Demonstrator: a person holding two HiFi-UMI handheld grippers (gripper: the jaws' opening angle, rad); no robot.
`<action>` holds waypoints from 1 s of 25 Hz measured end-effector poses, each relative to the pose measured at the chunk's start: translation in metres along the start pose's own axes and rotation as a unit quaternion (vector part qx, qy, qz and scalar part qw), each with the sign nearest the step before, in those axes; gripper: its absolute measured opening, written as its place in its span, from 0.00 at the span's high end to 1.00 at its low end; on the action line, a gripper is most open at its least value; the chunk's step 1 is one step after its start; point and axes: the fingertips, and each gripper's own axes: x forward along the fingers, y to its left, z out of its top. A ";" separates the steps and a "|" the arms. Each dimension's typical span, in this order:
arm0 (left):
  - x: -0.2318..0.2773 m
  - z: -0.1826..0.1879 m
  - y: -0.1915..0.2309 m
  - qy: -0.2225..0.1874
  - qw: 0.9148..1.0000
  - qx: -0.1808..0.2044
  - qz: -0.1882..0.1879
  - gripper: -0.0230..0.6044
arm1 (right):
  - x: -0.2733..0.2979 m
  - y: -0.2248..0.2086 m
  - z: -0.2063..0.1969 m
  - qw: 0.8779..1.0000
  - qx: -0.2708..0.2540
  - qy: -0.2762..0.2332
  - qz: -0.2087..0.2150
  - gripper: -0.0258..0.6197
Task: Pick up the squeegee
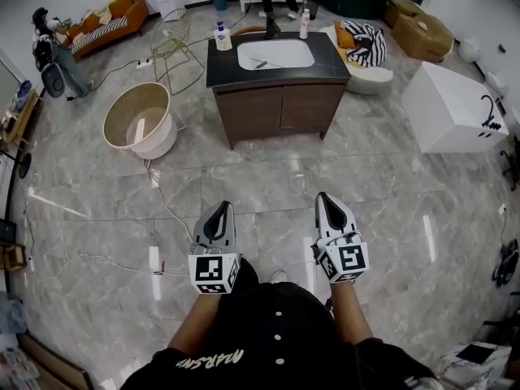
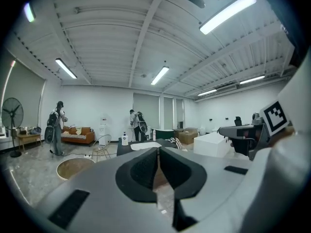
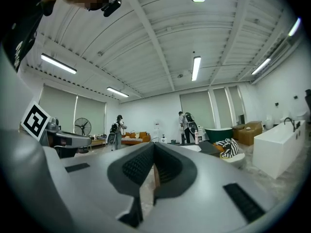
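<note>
Grey marble-patterned floor tiles fill the head view, crossed by thin cables near the left side. At the far centre a dark wooden vanity cabinet (image 1: 276, 112) with a black top is seen, and a white rectangular basin (image 1: 288, 55) is set into that top. The squeegee (image 1: 261, 62) appears only as a small slim shape lying inside the basin, towards its left half; no detail of it can be made out. A white pump bottle (image 1: 222, 37) stands on the far-left corner of the top, and a pale pink bottle (image 1: 305, 24) on its far edge, right of the tap.

Left of the cabinet a round beige tub (image 1: 138, 120) sits on the floor, with a wire-frame chair (image 1: 171, 39) beyond it. A large white rectangular block (image 1: 451, 108) is placed to the right.

Both grippers are held low at the near edge, well apart from the cabinet and pointing towards it. The left gripper (image 1: 219, 210) is closed, its dark pads (image 2: 146, 166) brought together with nothing between them. The right gripper (image 1: 327, 200) is likewise closed and empty, its ribbed pads (image 3: 138, 166) meeting at the tip.
</note>
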 end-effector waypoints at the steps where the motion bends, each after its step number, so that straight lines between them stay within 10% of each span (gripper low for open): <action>1: 0.001 -0.002 -0.004 0.002 1.000 0.000 0.000 0.93 | 0.000 -0.004 -0.002 1.000 0.002 0.001 0.000 0.96; 25: 0.206 0.030 0.099 -0.011 1.000 -0.007 -0.009 0.93 | 0.201 -0.078 0.011 0.999 -0.028 0.002 -0.018 0.96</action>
